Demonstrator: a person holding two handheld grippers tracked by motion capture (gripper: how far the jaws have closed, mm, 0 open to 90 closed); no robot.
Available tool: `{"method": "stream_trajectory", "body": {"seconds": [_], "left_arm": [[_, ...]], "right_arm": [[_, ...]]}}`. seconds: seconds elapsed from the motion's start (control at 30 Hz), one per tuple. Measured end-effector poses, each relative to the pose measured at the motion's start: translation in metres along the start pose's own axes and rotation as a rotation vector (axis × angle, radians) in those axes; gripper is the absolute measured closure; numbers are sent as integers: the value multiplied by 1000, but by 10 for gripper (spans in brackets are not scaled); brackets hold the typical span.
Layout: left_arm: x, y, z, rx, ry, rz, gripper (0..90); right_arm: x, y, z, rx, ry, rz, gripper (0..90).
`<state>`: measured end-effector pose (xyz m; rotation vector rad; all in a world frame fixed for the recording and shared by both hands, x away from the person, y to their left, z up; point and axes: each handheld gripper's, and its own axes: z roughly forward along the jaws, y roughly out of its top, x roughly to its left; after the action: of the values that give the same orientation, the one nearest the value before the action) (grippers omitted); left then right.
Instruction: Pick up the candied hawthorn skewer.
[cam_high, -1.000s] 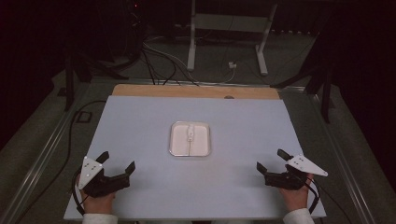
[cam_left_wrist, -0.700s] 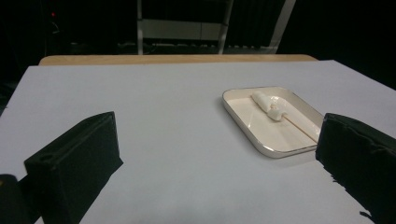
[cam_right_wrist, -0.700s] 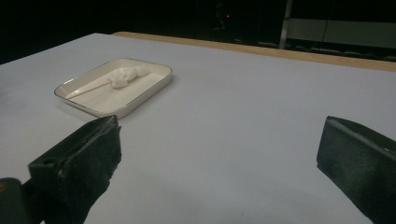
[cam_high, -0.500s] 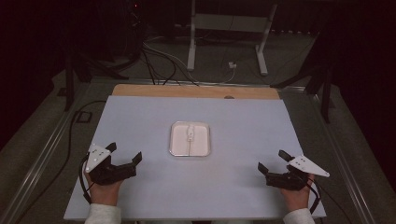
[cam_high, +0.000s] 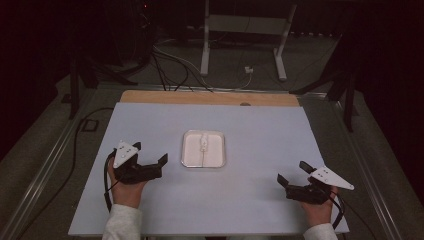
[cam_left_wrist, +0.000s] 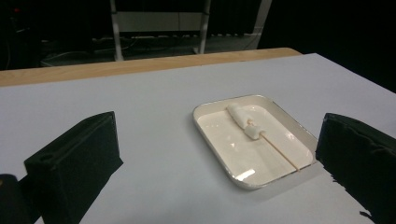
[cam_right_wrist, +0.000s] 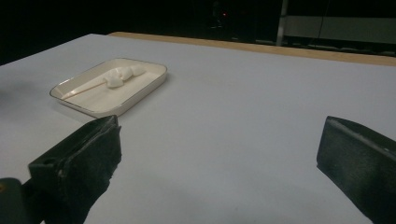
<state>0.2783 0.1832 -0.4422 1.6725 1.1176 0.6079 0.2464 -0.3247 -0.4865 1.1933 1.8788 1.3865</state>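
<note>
A white rectangular tray (cam_high: 215, 156) lies in the middle of the light blue table. In it rests a thin wooden skewer with white marshmallow pieces (cam_high: 204, 142) at its far end. My left gripper (cam_high: 149, 153) hovers just left of the tray, open, with nothing between its jaws. In the left gripper view the tray (cam_left_wrist: 233, 151) and the skewer's marshmallows (cam_left_wrist: 243, 119) lie close ahead, toward the right jaw. My right gripper (cam_high: 292, 173) stands open near the table's front right, well away from the tray. Its own view has the tray (cam_right_wrist: 107, 97) far off at the left.
The table top (cam_high: 260, 130) has a bare wooden strip (cam_high: 210, 98) along its far edge. Beyond it, on the dark floor, stand metal frame legs (cam_high: 205, 45) and loose cables (cam_high: 170, 60). A cable trails from each gripper toward the front edge.
My left gripper has moved forward and to the right, from the front left corner to just beside the tray. The right gripper has stayed in place.
</note>
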Motion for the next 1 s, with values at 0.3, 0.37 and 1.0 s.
{"method": "stream_trajectory", "body": {"seconds": [0.3, 0.37, 1.0], "left_arm": [[-8, 6, 23, 35, -31, 17, 8], [-10, 6, 30, 45, -32, 21, 8], [-35, 3, 85, 190, -29, -9, 15]], "right_arm": [[0, -1, 1, 5, 1, 1, 0], [-1, -1, 1, 6, 1, 2, 0], [-2, -2, 1, 15, -3, 3, 0]]}}
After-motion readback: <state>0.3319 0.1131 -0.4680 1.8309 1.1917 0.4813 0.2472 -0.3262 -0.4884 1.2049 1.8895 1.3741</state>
